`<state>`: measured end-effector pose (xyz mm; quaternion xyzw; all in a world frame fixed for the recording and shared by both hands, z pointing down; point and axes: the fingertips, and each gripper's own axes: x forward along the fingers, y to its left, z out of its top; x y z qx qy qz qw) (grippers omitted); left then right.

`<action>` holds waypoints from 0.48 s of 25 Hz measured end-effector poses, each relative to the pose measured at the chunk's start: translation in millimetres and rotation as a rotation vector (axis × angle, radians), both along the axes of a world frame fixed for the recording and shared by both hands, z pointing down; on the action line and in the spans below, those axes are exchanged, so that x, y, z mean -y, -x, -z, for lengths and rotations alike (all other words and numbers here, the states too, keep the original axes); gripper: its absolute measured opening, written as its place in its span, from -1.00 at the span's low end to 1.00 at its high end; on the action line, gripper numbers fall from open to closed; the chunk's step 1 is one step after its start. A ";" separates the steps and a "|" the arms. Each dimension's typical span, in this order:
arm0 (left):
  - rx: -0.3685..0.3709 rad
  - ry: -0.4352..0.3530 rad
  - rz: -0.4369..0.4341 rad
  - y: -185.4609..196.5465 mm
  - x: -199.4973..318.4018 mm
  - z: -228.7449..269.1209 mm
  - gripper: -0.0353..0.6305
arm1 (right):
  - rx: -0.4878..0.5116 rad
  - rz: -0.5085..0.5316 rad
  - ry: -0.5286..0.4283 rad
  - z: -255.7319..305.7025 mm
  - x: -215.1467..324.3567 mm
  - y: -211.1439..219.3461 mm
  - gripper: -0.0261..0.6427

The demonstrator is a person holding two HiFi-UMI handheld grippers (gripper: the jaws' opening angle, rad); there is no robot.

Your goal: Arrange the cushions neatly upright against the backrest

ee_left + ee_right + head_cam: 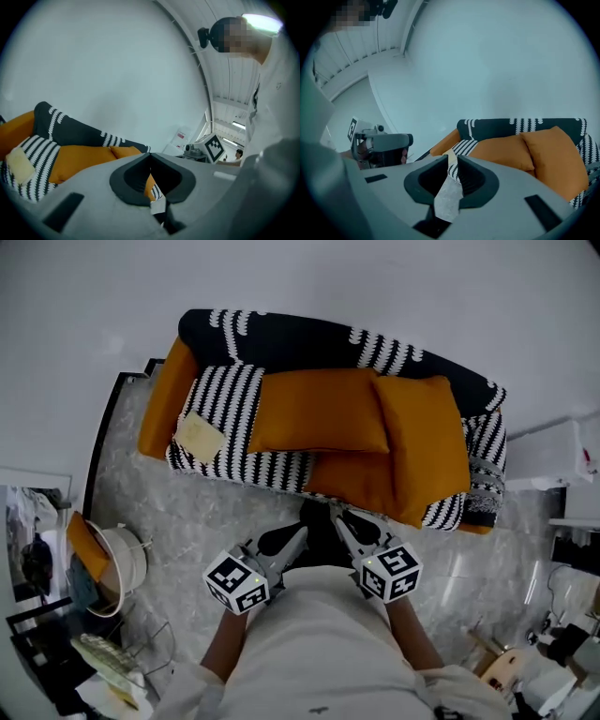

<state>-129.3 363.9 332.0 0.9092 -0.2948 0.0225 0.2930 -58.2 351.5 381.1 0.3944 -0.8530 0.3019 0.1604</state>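
Note:
A black-and-white striped sofa (230,404) with a dark backrest (281,338) stands against the wall. One orange cushion (319,411) lies flat on the seat. A second orange cushion (427,442) lies across its right end, over a third (352,474) at the seat's front edge. A small pale pad (199,435) rests on the seat's left. My left gripper (298,535) and right gripper (336,514) hover side by side before the sofa front, both shut and empty, apart from the cushions. The right gripper view shows two cushions (506,152) (558,157) beyond the right gripper (453,158); the left gripper (150,154) faces the sofa's right end.
An orange armrest (164,399) caps the sofa's left end. A white bucket (122,563) and a wire rack (103,662) stand on the marble floor (206,521) at my left. A white cabinet (562,456) and clutter (525,652) are at the right.

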 end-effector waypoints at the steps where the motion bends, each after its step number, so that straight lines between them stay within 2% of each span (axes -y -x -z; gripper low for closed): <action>1: 0.018 -0.001 0.010 4.3 6.3 -0.3 -0.87 | 0.004 0.012 0.015 -5.0 8.8 3.5 -0.80; 2: 0.027 0.005 0.023 9.4 13.3 -0.5 -0.87 | 0.011 0.021 0.029 -9.4 18.4 7.4 -0.72; 6: 0.004 0.057 0.074 29.7 46.6 -4.7 -0.87 | 0.002 0.032 0.056 -27.4 63.2 18.9 -0.69; 9: -0.020 0.111 0.076 29.8 78.3 -11.6 -0.87 | -0.018 0.028 0.070 -42.3 99.2 16.3 -0.63; 12: -0.002 0.128 0.064 23.4 114.9 -12.1 -0.87 | -0.019 0.022 0.085 -54.1 133.6 11.7 -0.61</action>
